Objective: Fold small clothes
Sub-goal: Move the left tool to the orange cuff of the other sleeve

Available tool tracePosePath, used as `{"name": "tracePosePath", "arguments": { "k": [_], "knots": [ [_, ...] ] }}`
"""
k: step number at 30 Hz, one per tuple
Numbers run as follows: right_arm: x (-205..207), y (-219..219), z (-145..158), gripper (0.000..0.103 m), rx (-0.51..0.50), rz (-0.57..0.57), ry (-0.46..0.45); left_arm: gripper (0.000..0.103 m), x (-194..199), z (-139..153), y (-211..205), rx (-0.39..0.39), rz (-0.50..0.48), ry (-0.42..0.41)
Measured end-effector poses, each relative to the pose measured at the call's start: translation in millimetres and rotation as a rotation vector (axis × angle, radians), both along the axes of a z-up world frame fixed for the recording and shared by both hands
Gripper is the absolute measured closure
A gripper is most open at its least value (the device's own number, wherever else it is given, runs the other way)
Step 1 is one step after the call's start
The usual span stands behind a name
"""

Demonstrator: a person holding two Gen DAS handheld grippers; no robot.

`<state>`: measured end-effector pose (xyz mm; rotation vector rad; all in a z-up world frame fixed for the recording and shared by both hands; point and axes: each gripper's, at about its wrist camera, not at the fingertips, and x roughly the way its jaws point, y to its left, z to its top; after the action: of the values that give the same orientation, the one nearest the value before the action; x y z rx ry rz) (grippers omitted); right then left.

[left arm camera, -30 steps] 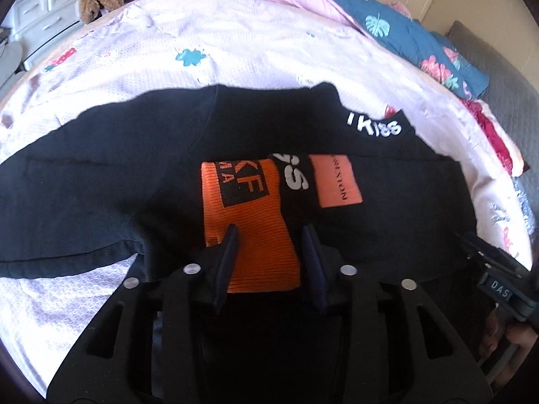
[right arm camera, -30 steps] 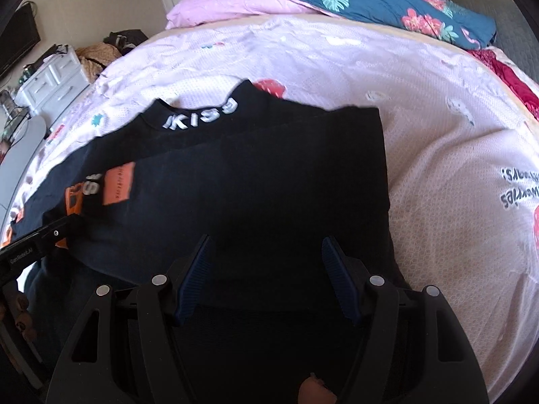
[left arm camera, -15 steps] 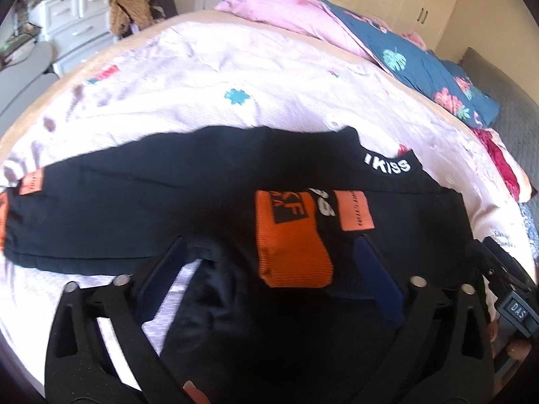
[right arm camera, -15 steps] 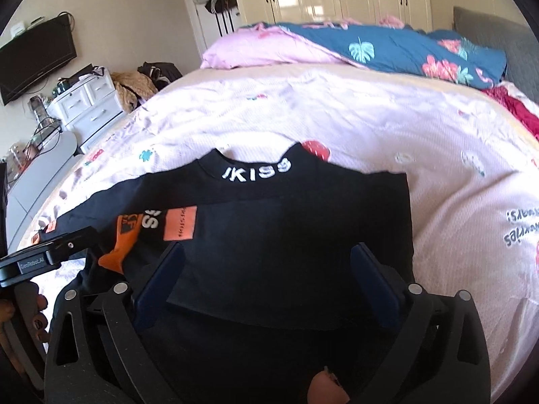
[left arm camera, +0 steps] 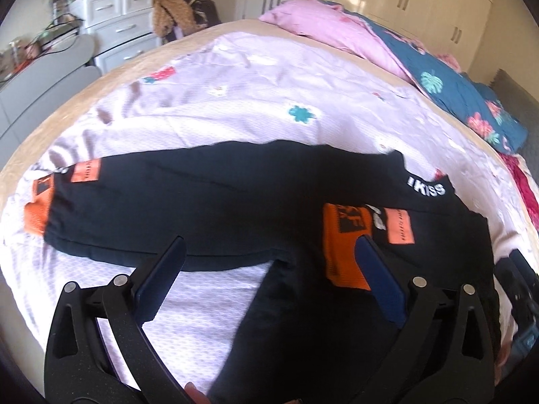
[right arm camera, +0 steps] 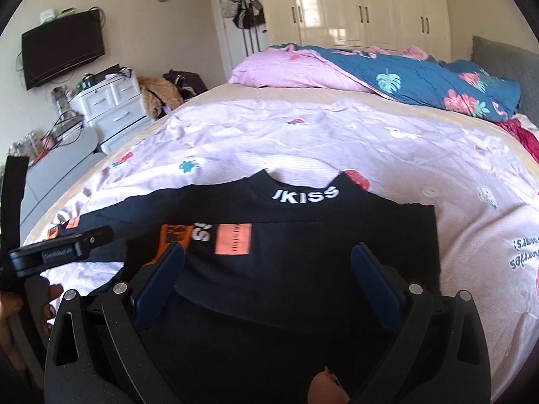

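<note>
- Black top (left arm camera: 235,208) lying flat on bed (left arm camera: 235,94), collar w/ white lettering (right arm camera: 305,195) toward pillows; one sleeve folded across chest, its orange cuff (left arm camera: 343,245) resting on body, other sleeve stretched out w/ orange cuff (left arm camera: 38,208) near bed edge.
- Left hand-held gripper (left arm camera: 269,272): jaws just opened wide vs a sec ago, nothing between pads; folded cuff released, now sitting just beside one pad.
- Right hand-held gripper (right arm camera: 267,272): jaws also just spread wide, empty, hovering above folded side of top.
- Both views now showing more of room than before – looks like pulling back after laying fold.
- Probably: one sleeve fold done; outstretched sleeve next.
- Hem & lower body hidden behind gripper frames; small print on orange patch (right arm camera: 234,239) unreadable; left view slightly blurred at right edge.
</note>
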<state>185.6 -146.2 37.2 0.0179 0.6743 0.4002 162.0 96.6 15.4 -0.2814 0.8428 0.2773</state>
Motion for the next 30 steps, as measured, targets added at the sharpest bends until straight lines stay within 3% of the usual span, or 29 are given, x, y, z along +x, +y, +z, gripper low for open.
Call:
{"name": "tracePosePath", "arguments": {
  "k": [12,30],
  "knots": [
    [-10,49,2,0.005,-0.042,0.085,0.002,0.009,-9,2,49,-0.051,0.178,-0.015],
    [-9,136,16,0.005,-0.065,0.238,0.005,0.009,-38,9,122,-0.067,0.414,-0.015]
  ]
}}
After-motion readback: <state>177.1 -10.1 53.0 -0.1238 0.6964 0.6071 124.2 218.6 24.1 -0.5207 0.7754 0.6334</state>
